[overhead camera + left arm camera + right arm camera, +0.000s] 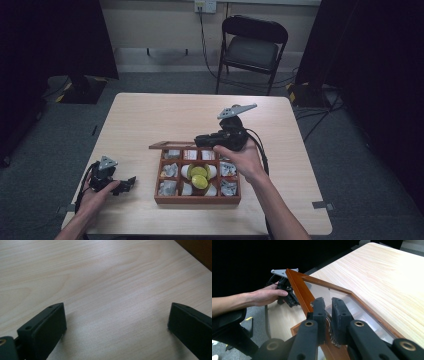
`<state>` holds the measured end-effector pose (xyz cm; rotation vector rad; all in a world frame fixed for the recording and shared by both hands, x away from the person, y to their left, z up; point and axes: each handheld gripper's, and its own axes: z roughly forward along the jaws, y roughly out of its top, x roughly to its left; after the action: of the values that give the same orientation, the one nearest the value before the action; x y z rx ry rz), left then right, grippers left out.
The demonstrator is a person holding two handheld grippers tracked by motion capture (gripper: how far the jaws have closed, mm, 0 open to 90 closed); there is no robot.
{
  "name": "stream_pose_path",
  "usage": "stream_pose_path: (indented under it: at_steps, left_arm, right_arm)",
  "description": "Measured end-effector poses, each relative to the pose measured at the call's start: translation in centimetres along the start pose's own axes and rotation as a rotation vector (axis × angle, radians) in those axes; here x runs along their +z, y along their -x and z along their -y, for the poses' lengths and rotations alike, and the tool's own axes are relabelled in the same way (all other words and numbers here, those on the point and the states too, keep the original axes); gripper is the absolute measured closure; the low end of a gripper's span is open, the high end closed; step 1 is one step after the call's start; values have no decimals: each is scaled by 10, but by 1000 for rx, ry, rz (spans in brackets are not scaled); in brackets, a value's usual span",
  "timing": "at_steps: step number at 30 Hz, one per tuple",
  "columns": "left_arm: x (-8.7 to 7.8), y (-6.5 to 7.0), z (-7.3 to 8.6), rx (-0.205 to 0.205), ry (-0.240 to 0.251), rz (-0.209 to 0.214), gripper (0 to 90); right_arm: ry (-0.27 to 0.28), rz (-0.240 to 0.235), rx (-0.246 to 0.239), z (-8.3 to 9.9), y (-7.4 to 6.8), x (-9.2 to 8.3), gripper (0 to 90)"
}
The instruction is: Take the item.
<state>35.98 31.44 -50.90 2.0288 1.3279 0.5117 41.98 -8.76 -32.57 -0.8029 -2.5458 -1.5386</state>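
I am lifting the glass-paned lid (322, 293) of a wooden compartment box (197, 199) that sits near the middle of the bench (150, 115). In the high view the lid stands raised along the box's far edge, seen nearly edge-on. To do this step well, I judge I should swing the lid slowly back on its far edge, keep my pinch square on the frame rather than the pane, and stop before the lid tips past its balance.

My right tongs (327, 305) are pressed together on the lid's wooden frame, with a small toothed metal part caught between the pads. The right gripper view shows the frame's corner rising away from them.

My left tongs (115, 322) rest low over bare bench to the left of the box, well apart from it. They are spread wide and hold nothing; only pale wood grain lies between them.

Inside the box, small packets fill the outer compartments, and two yellow-green round fruits (199, 176) lie among white pieces in the centre one
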Motion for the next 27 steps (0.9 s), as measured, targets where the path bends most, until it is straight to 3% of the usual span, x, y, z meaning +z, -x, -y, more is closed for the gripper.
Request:
stream_pose_path:
  at_steps: [8, 10, 15, 16, 17, 19, 23, 27]
  left_arm:
    - [-6, 1, -3, -4, -25, 7, 170]
    - [-7, 1, -4, -8, -31, 41, 160]
    - [-14, 7, -8, 15, 12, 64, 176]
    - [-16, 8, -9, 17, 32, 77, 186]
    - [-22, 13, -12, 32, 60, 120, 210]
    - [-26, 21, -14, 51, 90, 140, 210]
    - [-31, 30, -15, 63, 110, 190, 213]
    - [-34, 44, -21, 106, 120, 234, 224]
  right_arm:
    - [0, 1, -2, 1, -1, 0, 821]
    - [1, 0, -1, 1, -1, 0, 821]
    - [0, 1, -2, 0, 0, 0, 821]
    - [0, 1, -2, 0, 0, 0, 821]
    - [0, 0, -2, 0, 0, 0, 821]
    - [0, 0, -2, 0, 0, 0, 821]
    - [0, 0, -1, 0, 0, 0, 821]
    - [0, 0, 0, 0, 0, 0, 821]
